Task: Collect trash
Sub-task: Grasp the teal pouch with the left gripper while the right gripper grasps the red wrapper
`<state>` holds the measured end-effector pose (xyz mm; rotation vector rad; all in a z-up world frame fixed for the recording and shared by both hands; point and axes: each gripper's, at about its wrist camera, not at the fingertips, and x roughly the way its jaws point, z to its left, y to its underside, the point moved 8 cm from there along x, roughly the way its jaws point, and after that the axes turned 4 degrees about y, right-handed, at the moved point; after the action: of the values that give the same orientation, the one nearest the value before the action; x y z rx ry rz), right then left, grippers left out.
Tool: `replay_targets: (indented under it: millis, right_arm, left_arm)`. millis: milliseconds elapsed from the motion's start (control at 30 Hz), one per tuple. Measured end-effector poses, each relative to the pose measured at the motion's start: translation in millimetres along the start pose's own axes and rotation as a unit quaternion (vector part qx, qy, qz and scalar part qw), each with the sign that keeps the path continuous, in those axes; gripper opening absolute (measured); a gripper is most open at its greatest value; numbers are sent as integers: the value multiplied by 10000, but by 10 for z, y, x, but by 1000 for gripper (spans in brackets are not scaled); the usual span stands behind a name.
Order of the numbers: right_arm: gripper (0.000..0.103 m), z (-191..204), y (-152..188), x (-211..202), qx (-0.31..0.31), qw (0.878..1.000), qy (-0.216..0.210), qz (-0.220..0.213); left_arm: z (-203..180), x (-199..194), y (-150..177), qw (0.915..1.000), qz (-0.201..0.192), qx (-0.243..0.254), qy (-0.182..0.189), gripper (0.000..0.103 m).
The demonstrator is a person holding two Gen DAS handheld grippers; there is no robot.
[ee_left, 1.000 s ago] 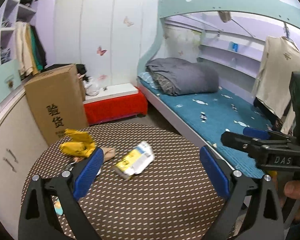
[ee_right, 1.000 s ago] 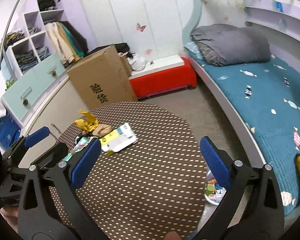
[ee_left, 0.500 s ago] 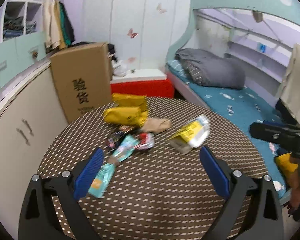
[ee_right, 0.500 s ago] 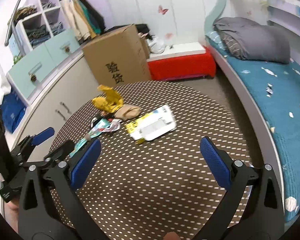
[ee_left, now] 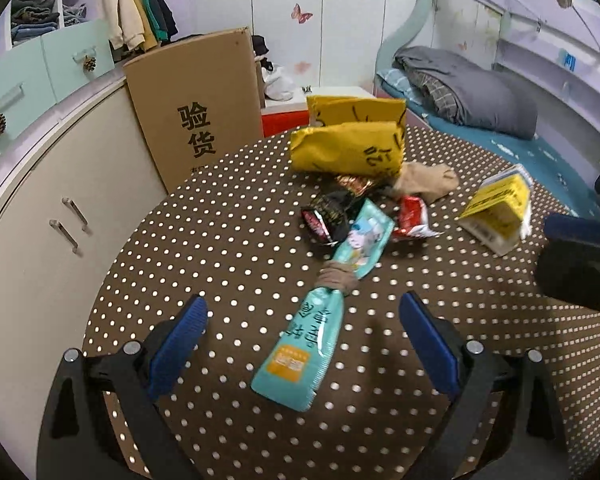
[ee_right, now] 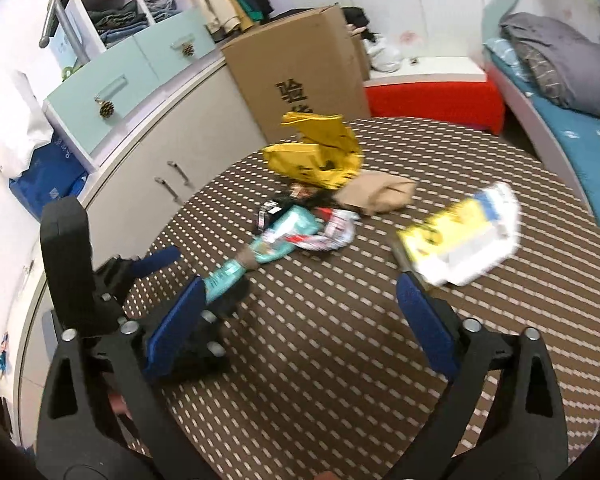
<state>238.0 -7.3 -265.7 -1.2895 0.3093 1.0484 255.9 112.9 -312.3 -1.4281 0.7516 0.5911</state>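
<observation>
left wrist view: left gripper w/ jaws wide apart, nothing clamped, hovering over round dotted table. long teal wrapper lies between the blue pads, not touched, a brown band round its middle. behind it: dark wrapper, red wrapper, yellow bag, tan sock, yellow-white packet off to the right. cardboard box stands past table edge

right wrist view (blurred): right gripper jaws apart and closing a bit, nothing between them. yellow-white packet sits just ahead of its right pad; teal wrapper nr left pad

judgement: approach step, no trash picked yet. to do well: left drops lower, straddles teal wrapper across its narrow width nr the banded middle, pads down to the table before closing, since flat film slips. right shd centre on the packet's short edge
</observation>
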Motion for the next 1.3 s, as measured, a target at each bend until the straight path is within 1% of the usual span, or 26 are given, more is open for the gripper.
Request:
replay_targets:
  millis: [100, 167, 200, 267, 300, 333, 367, 400, 433, 467, 500, 567, 600, 633, 700, 733, 767, 867, 1033, 1167, 1300]
  right_arm:
    - [82, 43, -98, 213, 31, 9999, 143, 6]
    - [72, 5, -165, 334, 181, 9995, 269, 5]
    - [70, -21, -188, 382, 230, 9992, 336, 8]
    - [58, -78, -220, 494, 244, 9984, 500, 52]
    - [54, -107, -226, 568, 259, 9979, 584, 103]
    - [48, -132, -225, 622, 257, 9974, 663, 143]
    - [42, -150, -231, 658, 223, 9968, 759, 147]
    - [40, -166, -244, 689, 163, 9957, 899, 117]
    - [36, -174, -251, 715, 127, 9952, 964, 105]
    - [35, -182, -244, 738, 107, 9950, 987, 135]
    - [35, -184, -225, 778, 52, 9945, 1023, 206]
    - [34, -173, -167, 842, -68, 9941, 1039, 305]
    - [34, -166, -152, 835, -197, 9936, 1081, 247]
    - [34, -158, -145, 834, -277, 9933, 1101, 230]
    - [26, -145, -136, 851, -424, 9923, 1149, 182]
    - [24, -144, -125, 852, -500, 9915, 1187, 158]
    - [24, -148, -114, 849, -529, 9918, 1151, 151]
    - [22, -211, -34, 756, -372, 9944, 965, 195]
    - [21, -333, 167, 460, 30, 9983, 560, 183]
    - [21, -447, 281, 149, 182, 9993, 315, 71]
    - [21, -596, 336, -193, 316, 9993, 188, -90]
  left_arm:
    - [17, 48, -14, 10000, 15, 0, 24, 95]
    - [19, 78, -30, 10000, 12, 17, 45, 95]
    - [17, 93, -36, 10000, 15, 28, 40, 95]
    - [19, 140, -65, 10000, 39, 49, 36, 94]
    - [9, 153, -69, 10000, 49, 48, 47, 94]
    - [0, 165, -69, 9999, 77, 38, 76, 94]
    - [2, 171, -78, 9999, 75, 33, 97, 92]
    - [-2, 177, -84, 9999, 73, 30, 118, 88]
    - [-3, 192, -86, 9999, 99, 27, 125, 86]
    - [-8, 209, -81, 9998, 137, 23, 133, 81]
    - [-18, 238, -74, 9996, 209, 22, 166, 73]
    - [-50, 260, -66, 9995, 275, 61, 173, 65]
    - [-80, 253, -69, 9994, 263, 109, 212, 60]
    - [-108, 248, -69, 9993, 250, 156, 238, 56]
    - [-167, 234, -65, 9991, 225, 226, 292, 38]
    - [-206, 224, -62, 9989, 211, 244, 332, 34]
    - [-233, 213, -54, 9990, 202, 238, 332, 27]
    - [-274, 167, 0, 9989, 189, 85, 419, 23]
    - [-338, 41, 131, 9979, 222, -152, 592, 23]
    - [-416, -56, 226, 9960, 254, -360, 772, 22]
    - [-562, -213, 274, 9942, 184, -485, 941, 22]
